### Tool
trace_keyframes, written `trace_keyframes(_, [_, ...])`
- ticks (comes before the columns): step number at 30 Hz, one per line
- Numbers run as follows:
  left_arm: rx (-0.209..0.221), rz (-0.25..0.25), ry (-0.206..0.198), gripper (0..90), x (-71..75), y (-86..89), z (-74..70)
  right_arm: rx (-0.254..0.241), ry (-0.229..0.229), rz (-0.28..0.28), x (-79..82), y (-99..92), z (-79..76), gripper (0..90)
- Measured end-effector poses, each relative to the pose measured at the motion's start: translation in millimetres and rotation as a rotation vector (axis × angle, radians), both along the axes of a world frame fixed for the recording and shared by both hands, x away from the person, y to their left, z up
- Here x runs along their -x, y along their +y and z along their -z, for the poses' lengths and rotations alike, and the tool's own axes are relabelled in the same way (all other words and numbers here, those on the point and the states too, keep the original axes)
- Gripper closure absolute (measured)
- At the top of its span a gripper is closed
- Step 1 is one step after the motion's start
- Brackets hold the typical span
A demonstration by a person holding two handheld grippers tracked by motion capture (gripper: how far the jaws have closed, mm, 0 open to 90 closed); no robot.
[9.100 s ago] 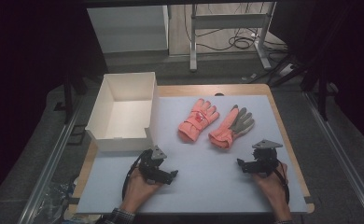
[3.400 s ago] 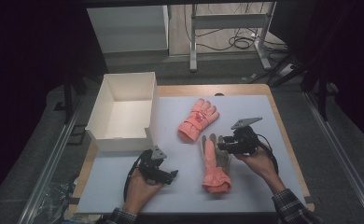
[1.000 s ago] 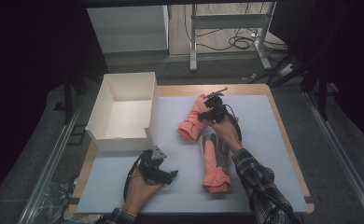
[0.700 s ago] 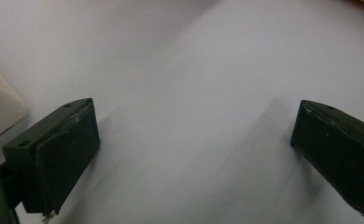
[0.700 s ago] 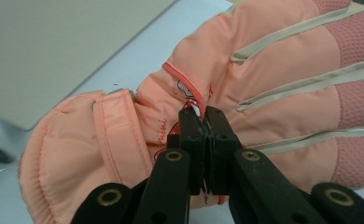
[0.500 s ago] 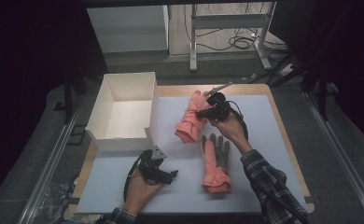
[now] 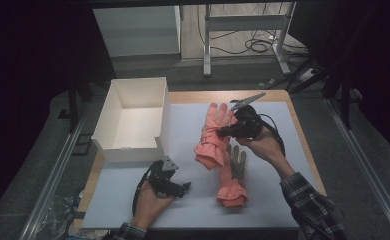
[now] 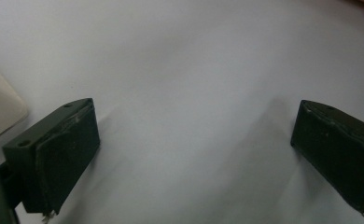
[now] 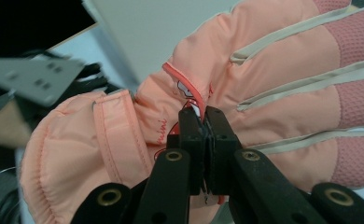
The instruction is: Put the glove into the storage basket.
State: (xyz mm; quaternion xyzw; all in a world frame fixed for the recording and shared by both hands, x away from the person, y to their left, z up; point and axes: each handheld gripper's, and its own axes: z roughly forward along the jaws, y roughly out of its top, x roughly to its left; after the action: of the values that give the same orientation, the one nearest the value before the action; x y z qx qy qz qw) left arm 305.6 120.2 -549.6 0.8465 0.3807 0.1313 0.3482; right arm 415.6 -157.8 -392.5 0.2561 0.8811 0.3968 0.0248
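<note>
- Two salmon-pink gloves are seen on the pale mat (image 7: 133,200) covering the table, with a white box (image 7: 133,117) standing open at the mat's far left corner.
- One glove, the held glove (image 7: 214,132), is pinched by the right gripper (image 7: 222,133) at a fold of fabric near its wrist strap.
- In the right gripper view the held glove (image 9: 264,88) is seen directly ahead of the jaws, which are pressed together on a red cord and a pleat of the shell just beside the strap; the glove's fingers run off to the right of that view and its gathered cuff hangs to the left.
- In the high view the cuff end is seen raised off the mat and bunched, while the fingertips reach toward the far edge of the table.
- The right gripper is located on the right side of the held glove, with the hand (image 7: 263,147) behind it.
- The second glove (image 7: 231,175) lies flat on the mat, just near of the held glove, its cuff toward the person.
- The left gripper (image 7: 175,187) is rested on the mat near the box's front corner, well apart from both gloves.
- In the left gripper view its jaws are spread wide with bare mat (image 8: 185,70) between them.
</note>
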Motion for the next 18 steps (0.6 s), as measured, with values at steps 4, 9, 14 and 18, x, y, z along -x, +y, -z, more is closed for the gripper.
trace_keyframes(4, [0.000, 0.000, 0.000, 1.1, 0.0, 0.0, 0.0, 0.008, 0.010, -0.036, 16.6, -12.3, -3.9, 86.8])
trace_keyframes(9, [-0.001, 0.001, 0.000, 1.1, 0.0, 0.0, -0.1, 0.020, 0.025, -0.089, 37.0, -26.9, -3.4, 86.8])
trace_keyframes(14, [0.001, 0.001, 0.002, 1.1, 0.0, 0.0, -0.2, 0.067, 0.031, -0.140, 53.2, -39.2, 4.1, 86.8])
trace_keyframes(18, [0.002, 0.000, 0.003, 1.1, 0.1, -0.1, -0.1, 0.088, 0.044, -0.163, 56.4, -44.0, 15.5, 86.8])
